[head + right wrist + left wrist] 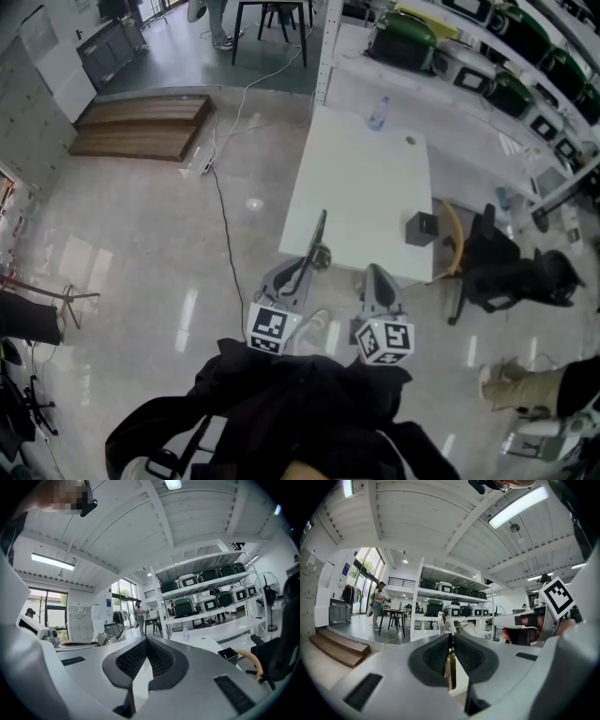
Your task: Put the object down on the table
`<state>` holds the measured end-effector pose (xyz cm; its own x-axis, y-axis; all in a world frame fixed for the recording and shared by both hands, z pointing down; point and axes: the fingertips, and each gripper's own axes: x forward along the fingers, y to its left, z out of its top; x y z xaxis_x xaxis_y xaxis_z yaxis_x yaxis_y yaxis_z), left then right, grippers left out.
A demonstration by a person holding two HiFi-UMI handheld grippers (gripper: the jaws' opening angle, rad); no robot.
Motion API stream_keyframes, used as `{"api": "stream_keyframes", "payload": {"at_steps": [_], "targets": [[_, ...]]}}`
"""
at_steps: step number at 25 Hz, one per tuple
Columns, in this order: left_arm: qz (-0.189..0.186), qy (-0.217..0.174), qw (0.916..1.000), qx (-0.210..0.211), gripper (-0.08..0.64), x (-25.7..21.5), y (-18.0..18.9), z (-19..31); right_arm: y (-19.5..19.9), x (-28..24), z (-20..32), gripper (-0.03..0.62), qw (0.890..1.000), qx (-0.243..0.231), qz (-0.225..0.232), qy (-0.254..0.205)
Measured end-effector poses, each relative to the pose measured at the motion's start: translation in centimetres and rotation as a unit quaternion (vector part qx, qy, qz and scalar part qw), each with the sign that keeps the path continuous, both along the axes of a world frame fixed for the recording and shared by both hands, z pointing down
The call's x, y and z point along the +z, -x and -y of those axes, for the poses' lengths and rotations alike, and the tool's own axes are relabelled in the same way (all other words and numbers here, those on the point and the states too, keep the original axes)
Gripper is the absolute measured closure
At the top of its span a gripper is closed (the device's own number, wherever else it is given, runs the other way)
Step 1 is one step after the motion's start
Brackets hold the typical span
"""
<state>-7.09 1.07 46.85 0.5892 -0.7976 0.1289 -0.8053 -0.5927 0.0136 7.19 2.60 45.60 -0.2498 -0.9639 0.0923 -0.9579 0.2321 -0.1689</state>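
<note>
Left gripper [450,644]: jaws pinching a thin metal utensil [320,232] (seen edge-on, hard to name).
Utensil: in the air by the near edge of the white table [370,178].
Right gripper [146,641]: jaws pressed together, empty.

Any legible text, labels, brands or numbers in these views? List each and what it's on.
No text reads in any view.
Left marker cube, right marker cube: black-and-white square patterns only, no letters.
Blue wall sign: too small to read.
Green case on the shelves: any label is too small and blurred to read.
</note>
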Motion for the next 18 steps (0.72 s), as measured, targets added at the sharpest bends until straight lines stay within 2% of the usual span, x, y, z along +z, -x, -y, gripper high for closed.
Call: {"api": "stream_keyframes", "payload": {"at_steps": [8,18], "targets": [[0.009,-0.004,0.9999,-0.004,0.528,-0.9,-4.1,7.8,-3.8,-0.9,8.2,0.591,1.000,-0.011,0.003,-0.002],[0.031,-0.018,0.9993,-0.008,0.528,-0.7,-8.7,14.9,-8.5,0.4,15.0,0.589,1.000,-0.023,0.014,0.002]]}}
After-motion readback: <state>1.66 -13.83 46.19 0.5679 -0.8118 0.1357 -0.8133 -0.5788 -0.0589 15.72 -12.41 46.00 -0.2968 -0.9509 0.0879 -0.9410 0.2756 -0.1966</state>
